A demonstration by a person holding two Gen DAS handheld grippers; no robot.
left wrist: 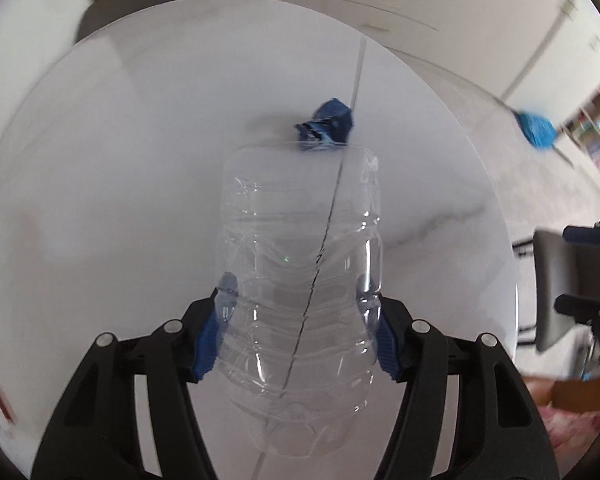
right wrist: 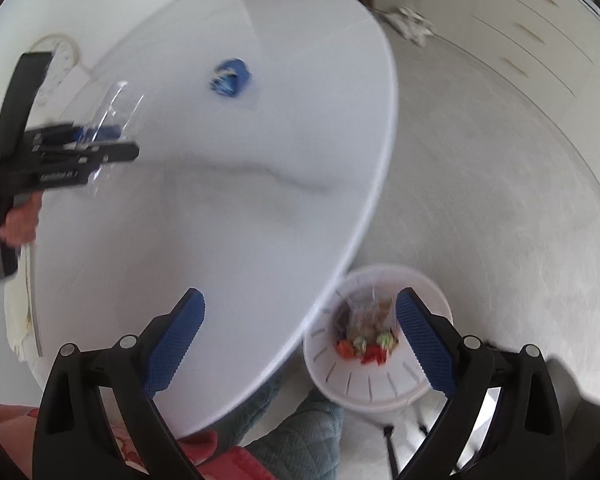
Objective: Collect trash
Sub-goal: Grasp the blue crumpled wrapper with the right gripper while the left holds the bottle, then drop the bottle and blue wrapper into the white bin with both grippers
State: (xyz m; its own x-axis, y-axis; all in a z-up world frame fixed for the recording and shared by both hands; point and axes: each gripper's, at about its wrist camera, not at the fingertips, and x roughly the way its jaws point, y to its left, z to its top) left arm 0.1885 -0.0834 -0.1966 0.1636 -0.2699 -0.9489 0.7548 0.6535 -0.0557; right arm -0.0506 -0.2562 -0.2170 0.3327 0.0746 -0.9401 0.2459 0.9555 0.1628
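Note:
My left gripper point(left wrist: 298, 322) is shut on a clear crushed plastic bottle point(left wrist: 300, 280) and holds it above the round white table point(left wrist: 120, 160). It also shows in the right wrist view point(right wrist: 96, 136) at the left, with the bottle point(right wrist: 116, 108) in it. A crumpled blue wrapper point(left wrist: 326, 124) lies on the table beyond the bottle, and shows in the right wrist view point(right wrist: 230, 76) too. My right gripper point(right wrist: 300, 320) is open and empty over the table's edge point(right wrist: 364, 232). A white slotted trash bin point(right wrist: 376, 384) with several wrappers inside stands on the floor below it.
Grey carpet point(right wrist: 500, 184) lies to the right of the table. White drawers point(right wrist: 540, 32) line the far wall. A blue-headed mop point(left wrist: 536, 128) and a dark chair point(left wrist: 560, 292) are at the right. Papers point(right wrist: 412, 24) lie on the floor far back.

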